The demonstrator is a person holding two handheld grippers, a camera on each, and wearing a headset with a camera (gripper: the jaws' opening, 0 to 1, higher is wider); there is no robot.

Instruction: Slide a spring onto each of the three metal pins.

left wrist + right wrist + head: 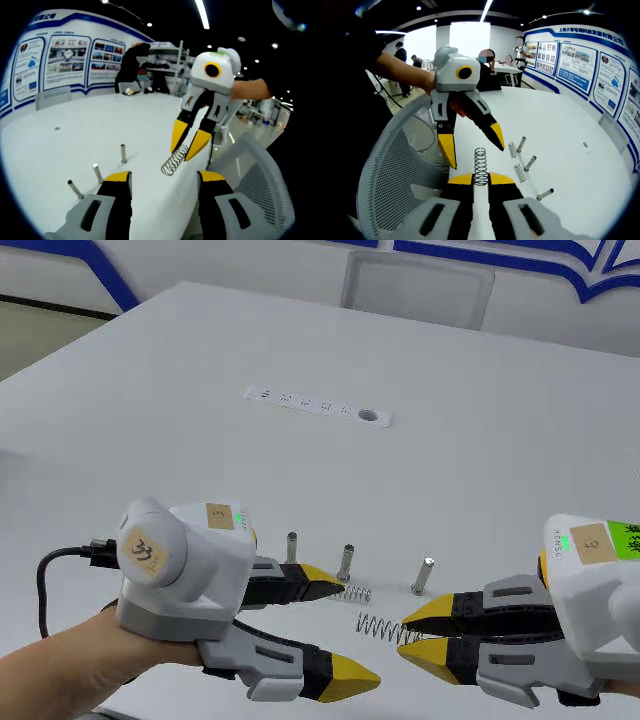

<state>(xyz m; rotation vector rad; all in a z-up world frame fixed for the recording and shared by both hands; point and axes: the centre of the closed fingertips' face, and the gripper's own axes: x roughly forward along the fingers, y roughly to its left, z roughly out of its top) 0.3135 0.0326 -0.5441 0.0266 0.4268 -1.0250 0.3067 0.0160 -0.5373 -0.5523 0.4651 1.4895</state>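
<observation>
Spring (380,628): light, flexible wire coil, one end pinched in right gripper (403,636), just short of the pins (345,562) on counter (450,440). Left gripper (360,632) spread. Likely deforms if squeezed; hold end coils gently.

From where I stand, the white-and-grey left gripper with yellow-tipped black jaws (350,632) sits in a bare hand (118,650), jaws spread wide and pointing to the person's right. The matching right gripper (408,636) faces it tip to tip, jaws pinched on one end of a thin wire spring (378,626).
</observation>
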